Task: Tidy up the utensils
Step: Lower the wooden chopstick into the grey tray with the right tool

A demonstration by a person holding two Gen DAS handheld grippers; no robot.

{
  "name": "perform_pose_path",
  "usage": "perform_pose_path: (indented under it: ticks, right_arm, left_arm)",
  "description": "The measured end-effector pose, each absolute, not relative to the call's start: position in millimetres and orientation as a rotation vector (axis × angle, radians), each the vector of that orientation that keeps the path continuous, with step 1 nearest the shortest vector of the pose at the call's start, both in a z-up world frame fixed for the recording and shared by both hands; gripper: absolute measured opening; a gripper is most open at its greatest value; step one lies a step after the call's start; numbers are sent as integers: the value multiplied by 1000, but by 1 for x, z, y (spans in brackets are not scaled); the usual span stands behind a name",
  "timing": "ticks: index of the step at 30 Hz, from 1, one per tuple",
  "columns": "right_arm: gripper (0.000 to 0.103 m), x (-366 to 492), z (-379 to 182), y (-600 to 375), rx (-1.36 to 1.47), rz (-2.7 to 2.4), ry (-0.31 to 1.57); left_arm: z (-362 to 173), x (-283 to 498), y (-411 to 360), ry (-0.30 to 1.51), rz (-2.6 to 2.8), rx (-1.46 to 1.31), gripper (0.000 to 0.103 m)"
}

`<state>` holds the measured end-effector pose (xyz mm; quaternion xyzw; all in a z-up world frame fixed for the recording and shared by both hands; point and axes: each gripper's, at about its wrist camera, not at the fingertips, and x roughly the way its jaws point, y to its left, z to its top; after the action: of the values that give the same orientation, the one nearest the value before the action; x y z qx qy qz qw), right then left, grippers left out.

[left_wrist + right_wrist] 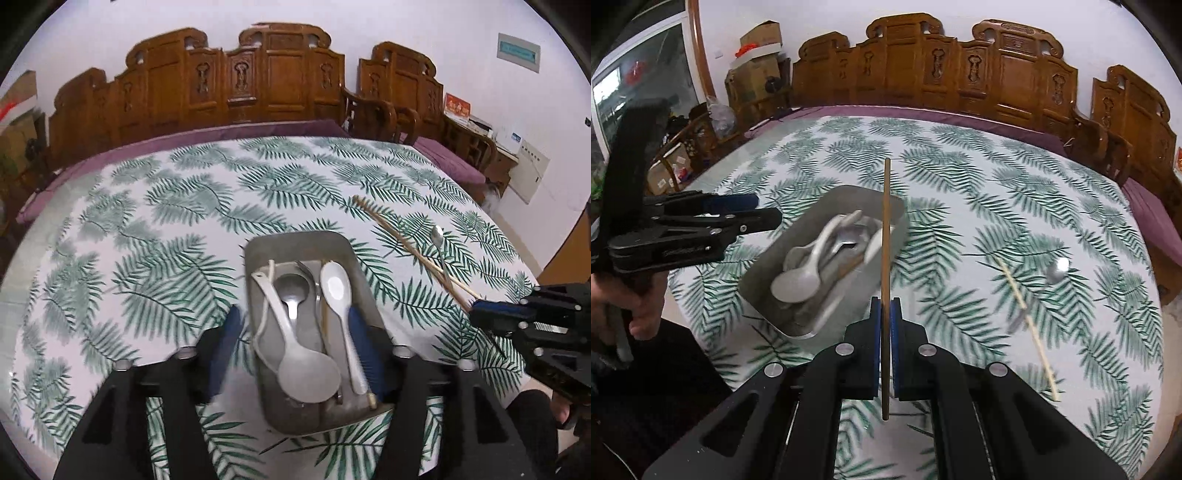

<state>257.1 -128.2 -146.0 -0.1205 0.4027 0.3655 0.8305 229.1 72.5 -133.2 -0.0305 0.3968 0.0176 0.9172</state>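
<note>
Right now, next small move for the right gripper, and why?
Probably carry the chopstick left over the tray and release it. The right gripper is shut on it, lifted off the table. The tray already holds spoons. The left gripper is open and empty. Another chopstick and a metal spoon remain on the tablecloth.

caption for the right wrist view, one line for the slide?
Right gripper clamps a brown chopstick near the metal tray of spoons.
</note>
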Motion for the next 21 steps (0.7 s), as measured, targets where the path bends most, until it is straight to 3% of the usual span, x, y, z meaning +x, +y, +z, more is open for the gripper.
perform_pose_path:
  ticks: [3,6,21]
  right_arm:
    - [6,255,-151,-114,-255,788,870]
    - [6,256,-158,-100,-263,790,890]
    - [6,271,-188,-50,-238,775,989]
  left_arm:
    - [-129,222,78,804,51,-58,69]
    - [-128,216,88,791,57,-78,82]
    - [-146,208,120,778,98,-126,82]
